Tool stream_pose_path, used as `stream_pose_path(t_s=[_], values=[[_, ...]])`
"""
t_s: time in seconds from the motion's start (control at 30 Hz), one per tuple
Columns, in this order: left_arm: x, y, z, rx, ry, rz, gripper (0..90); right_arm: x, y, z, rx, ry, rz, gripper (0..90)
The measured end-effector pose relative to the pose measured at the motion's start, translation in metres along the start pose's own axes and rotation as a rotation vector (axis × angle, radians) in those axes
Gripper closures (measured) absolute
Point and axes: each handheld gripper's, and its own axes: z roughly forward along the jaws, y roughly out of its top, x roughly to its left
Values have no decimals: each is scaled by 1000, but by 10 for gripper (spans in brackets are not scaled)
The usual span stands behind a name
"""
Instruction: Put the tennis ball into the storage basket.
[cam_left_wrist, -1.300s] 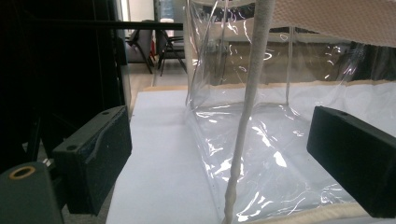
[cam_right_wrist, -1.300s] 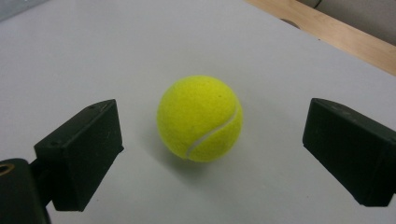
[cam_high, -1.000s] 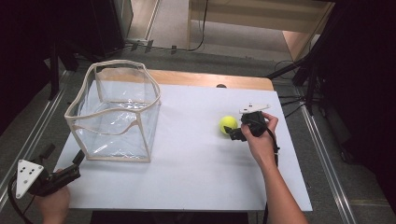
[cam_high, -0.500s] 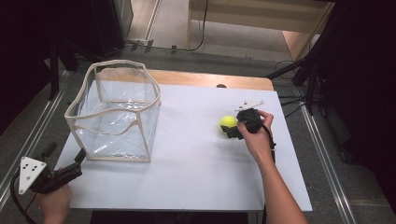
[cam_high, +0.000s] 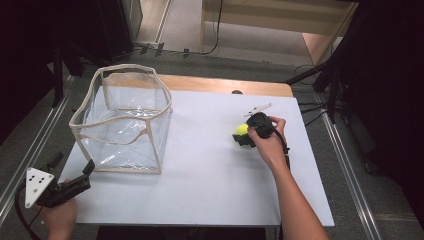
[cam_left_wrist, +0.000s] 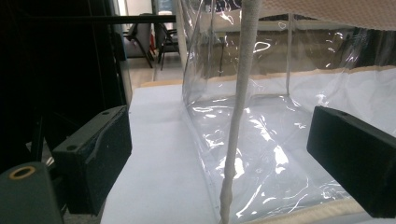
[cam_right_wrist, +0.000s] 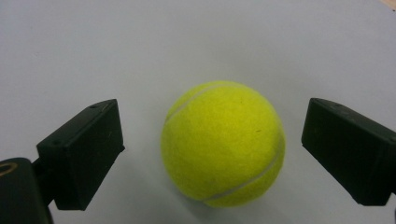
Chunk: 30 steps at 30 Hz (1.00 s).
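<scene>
Over the last second the right gripper (cam_high: 243, 136) had crept in on the tennis ball (cam_high: 241, 130), going from beside it to right over it, while the left gripper (cam_high: 85, 172) had hardly stirred at the near left corner of the table (cam_high: 210, 200).

From where I stood, the job looked barely begun. In the right gripper view the tennis ball (cam_right_wrist: 223, 143) sat on the white tabletop between the two black jaws, which stood wide apart with clear gaps on either side of it; nothing was gripping it yet. The ball rested on the right half of the table, well apart from the clear plastic bag (cam_high: 122, 120) standing open on the left half. My guess was that closing on the ball, lifting it and carrying it across to the bag all remained to be done.

The left gripper was also spread open, holding nothing. Its own view looked along the jaws at the clear plastic bag (cam_left_wrist: 261, 121), with the bag's cream-trimmed corner seam (cam_left_wrist: 240, 107) running upright between them, near but not pinched.

The table was a plain white sheet over a wooden top, whose bare edge (cam_high: 225, 85) showed along the far side. Around it the room was dim: grey floor, metal rails (cam_high: 350, 175) along both sides, cables and dark stands beyond, and a pale wooden bench (cam_high: 280, 20) at the back.
</scene>
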Motion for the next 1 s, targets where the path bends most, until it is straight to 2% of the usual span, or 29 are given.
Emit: stream_pose_path(t_s=[0.2,0.43,0.47,0.73,1.0], values=[[-1,0,0,7,2,6,69,-1,3,8,48,-8,12,47],[-1,0,0,7,-1,8,69,-3,5,15,77,-1,27,50],[-1,0,0,7,-1,9,69,-3,5,16,87,-6,34,125],[-1,0,0,8,-1,9,69,-3,7,21,114,26,34,125],[-1,0,0,9,-3,14,69,-5,6,25,144,19,48,132]])
